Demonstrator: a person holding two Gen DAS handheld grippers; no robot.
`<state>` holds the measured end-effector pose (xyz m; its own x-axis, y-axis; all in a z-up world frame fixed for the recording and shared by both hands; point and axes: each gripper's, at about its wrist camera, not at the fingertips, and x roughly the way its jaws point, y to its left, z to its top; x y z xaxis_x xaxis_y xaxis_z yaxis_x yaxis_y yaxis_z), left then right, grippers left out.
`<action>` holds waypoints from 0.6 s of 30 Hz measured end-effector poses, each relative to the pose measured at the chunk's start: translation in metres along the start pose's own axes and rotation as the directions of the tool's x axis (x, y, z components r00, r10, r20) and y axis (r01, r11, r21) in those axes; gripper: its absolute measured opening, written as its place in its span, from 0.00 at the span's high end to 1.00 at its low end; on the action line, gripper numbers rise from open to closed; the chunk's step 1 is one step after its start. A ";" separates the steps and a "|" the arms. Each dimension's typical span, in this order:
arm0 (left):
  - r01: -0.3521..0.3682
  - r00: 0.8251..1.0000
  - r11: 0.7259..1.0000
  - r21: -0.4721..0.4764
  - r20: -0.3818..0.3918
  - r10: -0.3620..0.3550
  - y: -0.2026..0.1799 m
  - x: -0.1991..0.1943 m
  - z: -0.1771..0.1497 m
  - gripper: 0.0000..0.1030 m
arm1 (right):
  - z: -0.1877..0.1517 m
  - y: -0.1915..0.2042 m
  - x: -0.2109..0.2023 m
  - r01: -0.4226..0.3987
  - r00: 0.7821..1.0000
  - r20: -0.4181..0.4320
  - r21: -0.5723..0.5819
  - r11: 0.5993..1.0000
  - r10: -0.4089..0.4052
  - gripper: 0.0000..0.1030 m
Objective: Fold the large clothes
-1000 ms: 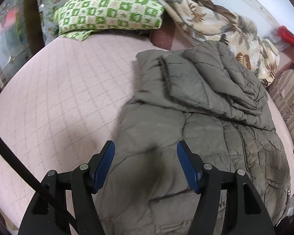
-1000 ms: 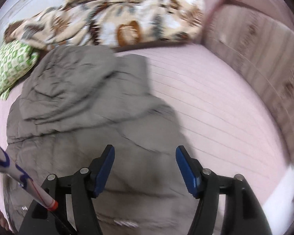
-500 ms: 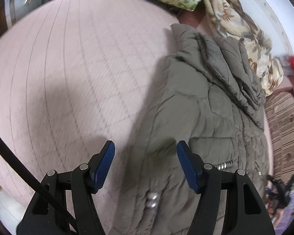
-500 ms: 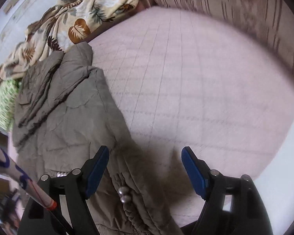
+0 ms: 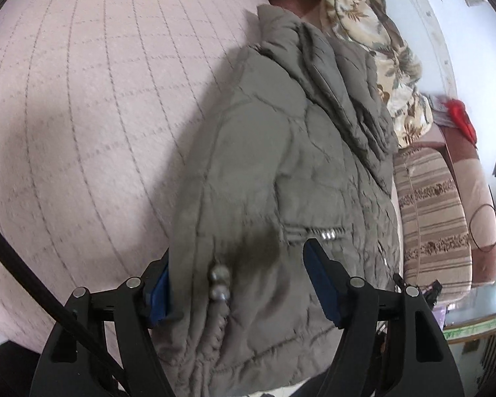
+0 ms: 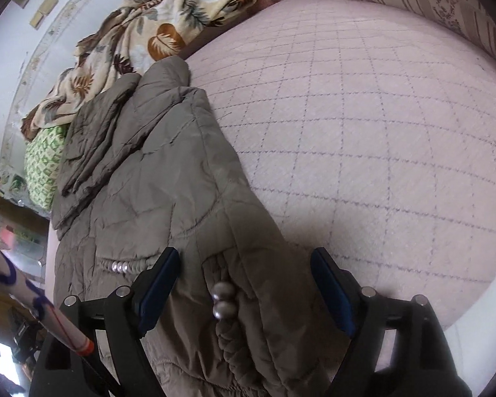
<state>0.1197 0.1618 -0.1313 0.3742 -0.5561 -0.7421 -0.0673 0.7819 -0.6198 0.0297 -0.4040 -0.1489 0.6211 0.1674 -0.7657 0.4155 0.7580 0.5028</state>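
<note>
Both grippers stand spread wide over the hem of the grey-brown quilted jacket (image 5: 281, 178): left gripper (image 5: 244, 284), right gripper (image 6: 244, 291), neither clamped. The jacket lies on the pink quilted bedspread (image 6: 363, 132). Beyond lie a leaf-print blanket (image 6: 162, 23) and a green-checked pillow (image 6: 43, 165).

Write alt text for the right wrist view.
An open right gripper straddles the near edge of a grey-brown quilted jacket lying on a pink quilted bedspread. A leaf-print blanket and a green pillow lie beyond.
</note>
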 end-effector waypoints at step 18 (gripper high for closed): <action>0.112 0.994 0.993 -0.034 -0.010 -0.112 0.020 -0.012 -0.065 0.32 | -0.034 0.012 -0.001 -0.256 0.956 -0.157 -0.040 0.966 0.247 0.16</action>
<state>0.0538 0.1660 -0.1516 0.3704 -0.6429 -0.6704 -0.0565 0.7048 -0.7071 0.0113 -0.3740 -0.1558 0.5923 0.4460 -0.6710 0.2158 0.7145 0.6655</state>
